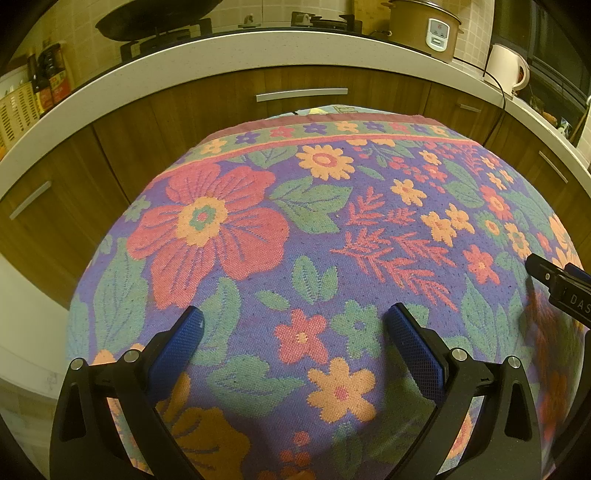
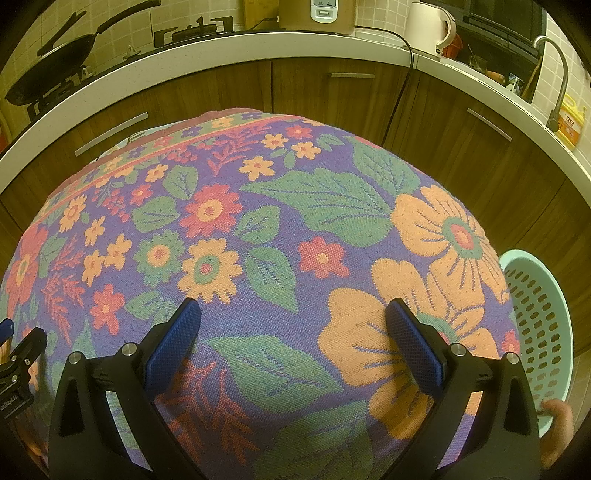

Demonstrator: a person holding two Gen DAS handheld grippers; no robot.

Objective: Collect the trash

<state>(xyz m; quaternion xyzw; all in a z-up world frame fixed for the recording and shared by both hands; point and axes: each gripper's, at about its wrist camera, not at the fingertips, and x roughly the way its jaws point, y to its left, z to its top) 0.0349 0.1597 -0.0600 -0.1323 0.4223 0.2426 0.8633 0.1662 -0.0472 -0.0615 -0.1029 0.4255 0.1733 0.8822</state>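
A table covered by a floral cloth (image 1: 317,236) in purple, red, orange and green fills both views (image 2: 280,236). No piece of trash shows on it. My left gripper (image 1: 293,321) hovers open just above the cloth, blue pads wide apart with nothing between them. My right gripper (image 2: 293,314) is open over the cloth too, holding nothing. A pale green perforated basket (image 2: 539,328) stands off the table's right edge, to the right of the right gripper. The right gripper's tip (image 1: 557,284) pokes in at the right edge of the left wrist view.
Dark wood cabinets (image 1: 295,96) under a white counter (image 1: 258,48) curve behind the table. On the counter are a wok (image 2: 48,74) on the stove, a rice cooker (image 1: 424,26), a white kettle (image 2: 430,26) with its cord, and a tap (image 2: 557,74). A fingertip (image 2: 557,410) touches the basket rim.
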